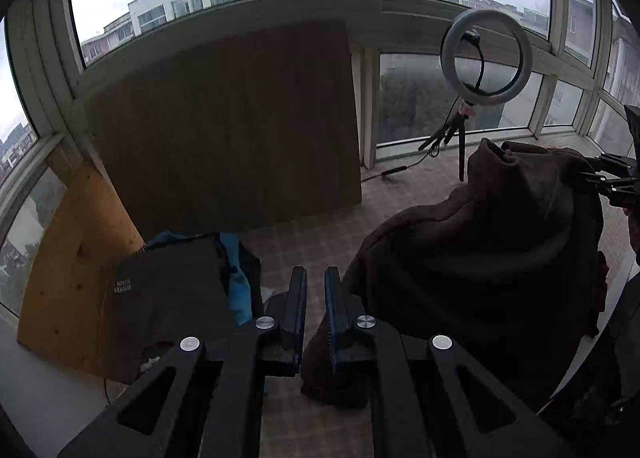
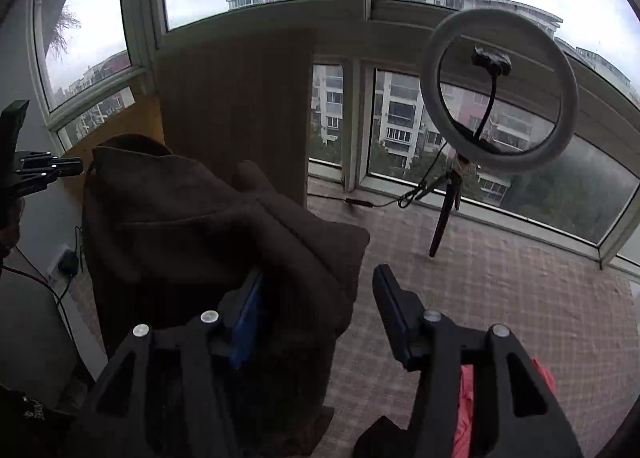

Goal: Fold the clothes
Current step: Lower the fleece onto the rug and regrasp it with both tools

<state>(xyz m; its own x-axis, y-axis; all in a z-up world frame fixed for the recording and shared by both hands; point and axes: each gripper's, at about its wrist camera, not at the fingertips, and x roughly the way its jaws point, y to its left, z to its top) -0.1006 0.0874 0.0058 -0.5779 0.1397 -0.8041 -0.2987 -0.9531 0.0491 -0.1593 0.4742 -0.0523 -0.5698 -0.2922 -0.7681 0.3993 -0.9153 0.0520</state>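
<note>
L gripper (image 1: 316,298): jaws narrow, nipping brown garment (image 1: 480,258) edge.
R gripper (image 2: 320,298): wide, cloth loose btwn.
Progress: early; garment hangs bunched, unfolded.

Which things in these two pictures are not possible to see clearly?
- Left wrist view: the print on the dark folded garment is too small to read.
- Left wrist view: the right claw is cut off by the edge.
- Right wrist view: the red cloth is mostly hidden behind the right claw.

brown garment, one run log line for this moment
brown garment: lifted off floor | left gripper: shut | right gripper: open, garment draped over one finger
</note>
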